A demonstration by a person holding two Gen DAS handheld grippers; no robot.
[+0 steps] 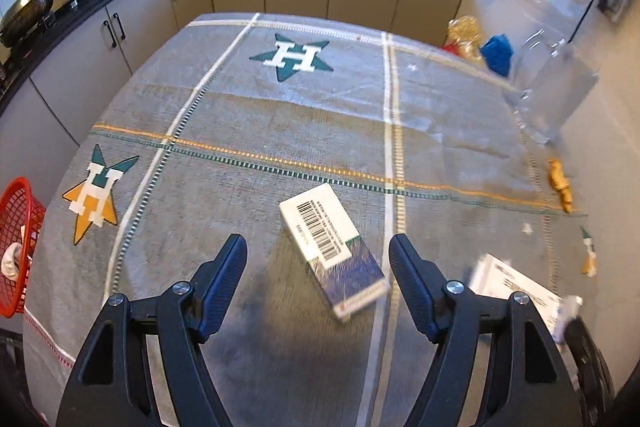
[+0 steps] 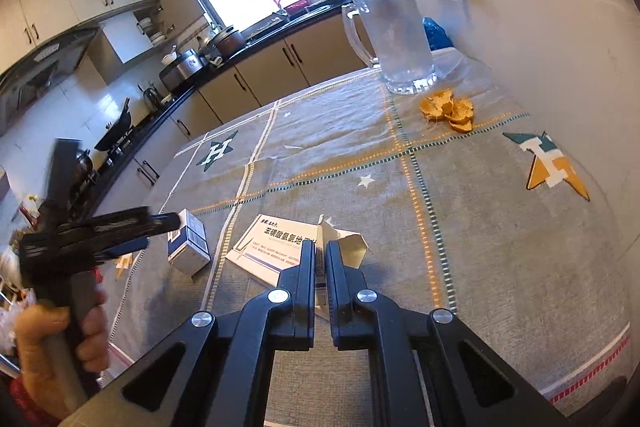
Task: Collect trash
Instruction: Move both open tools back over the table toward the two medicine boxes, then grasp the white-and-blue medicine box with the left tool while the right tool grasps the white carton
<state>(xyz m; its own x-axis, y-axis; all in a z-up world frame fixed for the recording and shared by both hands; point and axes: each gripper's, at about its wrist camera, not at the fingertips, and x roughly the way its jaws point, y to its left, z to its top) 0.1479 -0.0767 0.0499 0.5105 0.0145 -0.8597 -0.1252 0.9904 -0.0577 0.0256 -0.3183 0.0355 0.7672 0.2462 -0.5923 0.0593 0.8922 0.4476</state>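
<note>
We note the left gripper (image 1: 318, 251), jaws apart and empty; the small box (image 1: 332, 253) lies on the tablecloth (image 1: 240, 115) between its tips, long axis 11-to-5. Right gripper (image 2: 320, 253) is clamped on the flattened carton (image 2: 272, 247).

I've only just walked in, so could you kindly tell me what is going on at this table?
A person is clearing trash off the tablecloth with two handheld grippers. The right gripper is shut on a flattened, torn carton. The left gripper is open, its fingers on either side of a small blue and white box but not touching it. Some peel scraps lie by the glass jug, and a red basket waits at the table's edge.
</note>
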